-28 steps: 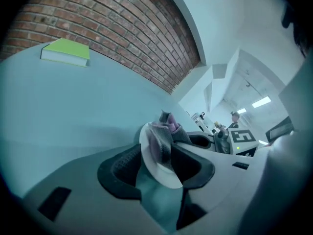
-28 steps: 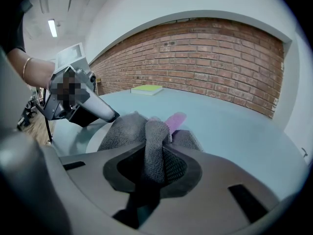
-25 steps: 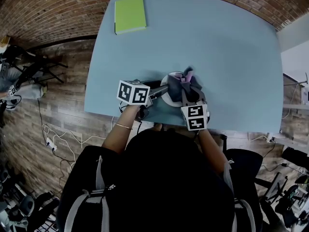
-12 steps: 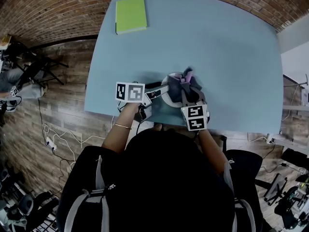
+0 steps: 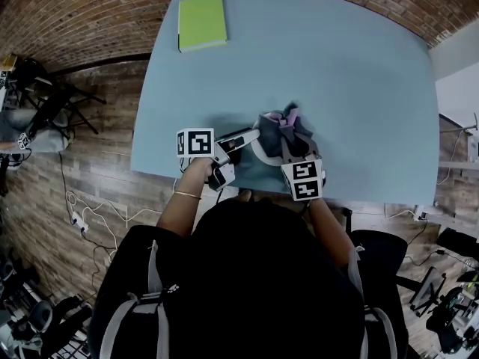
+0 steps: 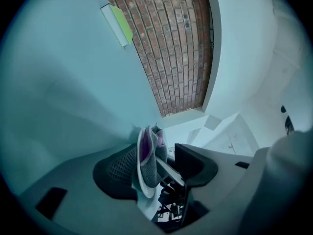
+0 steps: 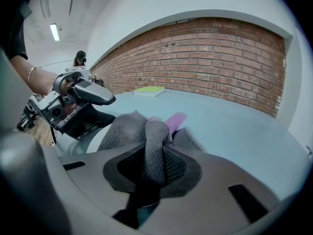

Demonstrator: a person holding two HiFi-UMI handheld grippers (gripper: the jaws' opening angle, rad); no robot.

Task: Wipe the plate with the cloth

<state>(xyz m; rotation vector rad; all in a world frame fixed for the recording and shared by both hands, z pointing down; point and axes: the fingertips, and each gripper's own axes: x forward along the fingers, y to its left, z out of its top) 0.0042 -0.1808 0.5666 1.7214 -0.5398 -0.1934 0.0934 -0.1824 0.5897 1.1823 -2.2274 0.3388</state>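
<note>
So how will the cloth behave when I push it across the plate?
Probably floppy: the cloth bunches and folds where the right gripper pinches it. Its nubby weave should drag, not slip, on the plate. The plate itself may skate on the smooth table, as the left gripper's jaws are opening around its rim.

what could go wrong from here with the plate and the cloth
1. The left gripper's jaws are opening with the plate's rim between them, so nothing seems to pin the plate. A push from the cloth may slide it, and it sits close to the table's near edge.
2. The right gripper pinches only a bunched fold of the cloth. The fold might pull free under a firm wipe, or the jaws might scrape the plate.
</note>
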